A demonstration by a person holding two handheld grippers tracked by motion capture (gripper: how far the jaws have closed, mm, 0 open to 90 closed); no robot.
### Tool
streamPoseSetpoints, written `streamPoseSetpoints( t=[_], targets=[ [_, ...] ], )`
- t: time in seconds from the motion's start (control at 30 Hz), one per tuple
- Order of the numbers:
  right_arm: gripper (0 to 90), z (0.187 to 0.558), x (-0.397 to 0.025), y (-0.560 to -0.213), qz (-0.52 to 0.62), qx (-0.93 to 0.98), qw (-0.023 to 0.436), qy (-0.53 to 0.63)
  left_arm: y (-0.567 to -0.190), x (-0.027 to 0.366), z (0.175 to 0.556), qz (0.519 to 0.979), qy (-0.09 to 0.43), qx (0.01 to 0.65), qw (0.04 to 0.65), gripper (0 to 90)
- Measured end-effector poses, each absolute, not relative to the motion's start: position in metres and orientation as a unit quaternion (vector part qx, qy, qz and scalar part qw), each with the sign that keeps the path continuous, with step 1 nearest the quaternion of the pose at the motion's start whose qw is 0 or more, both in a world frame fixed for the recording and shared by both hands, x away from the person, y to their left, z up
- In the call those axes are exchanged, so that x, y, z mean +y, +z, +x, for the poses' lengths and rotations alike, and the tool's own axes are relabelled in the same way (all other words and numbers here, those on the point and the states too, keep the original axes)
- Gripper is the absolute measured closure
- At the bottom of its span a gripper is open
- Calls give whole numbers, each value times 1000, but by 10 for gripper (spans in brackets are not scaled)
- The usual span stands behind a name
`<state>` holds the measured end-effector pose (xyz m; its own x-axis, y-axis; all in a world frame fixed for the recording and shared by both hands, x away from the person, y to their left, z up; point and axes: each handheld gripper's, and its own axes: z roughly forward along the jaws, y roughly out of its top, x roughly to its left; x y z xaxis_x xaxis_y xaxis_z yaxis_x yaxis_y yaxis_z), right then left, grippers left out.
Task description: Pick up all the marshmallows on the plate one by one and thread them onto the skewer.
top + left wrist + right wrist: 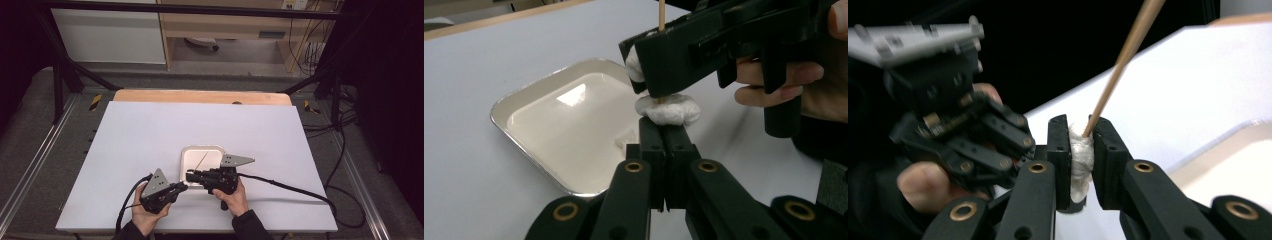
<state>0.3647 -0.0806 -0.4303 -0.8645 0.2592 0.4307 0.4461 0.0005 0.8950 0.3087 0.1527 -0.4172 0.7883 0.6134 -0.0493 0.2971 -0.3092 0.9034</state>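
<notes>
White marshmallow (1079, 152) sits clamped between the right gripper (1079, 150) jaws on a wooden skewer (1128, 55), just above the near edge of a single metal tray (524, 125). The left gripper (666, 150), jaws pressed together, appears to pinch the skewer's lower end beneath a second marshmallow (667, 109). Pulling straight along the stick, not sideways, should keep it whole. Count: two marshmallows, one skewer, one tray.
</notes>
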Motion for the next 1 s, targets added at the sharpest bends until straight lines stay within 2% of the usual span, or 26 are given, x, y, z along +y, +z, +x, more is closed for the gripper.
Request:
streamPoseSetpoints(
  t=[0.07, 0.17, 0.2, 0.37, 0.53, 0.63, 1.0],
  targets=[
    [770, 366, -80, -426, -257, -702, 62, -661, -419, 152, 309, 797, 157, 287, 508, 892],
    [549, 366, -85, -420, -272, -697, 43, -662, -425, 154, 310, 803, 154, 294, 496, 892],
    [522, 367, -87, -418, -275, -692, 40, -666, -425, 155, 311, 803, 154, 296, 495, 892],
    [277, 369, -103, -399, -289, -704, 1, -649, -424, 160, 313, 797, 153, 301, 500, 891],
    [155, 375, -114, -401, -319, -745, -33, -585, -422, 171, 316, 792, 152, 311, 503, 890],
    [145, 381, -113, -409, -322, -776, -37, -541, -423, 176, 318, 793, 150, 318, 498, 889],
    [334, 388, -88, -439, -318, -836, -60, -443, -428, 185, 325, 797, 142, 334, 483, 887]
  ],
)
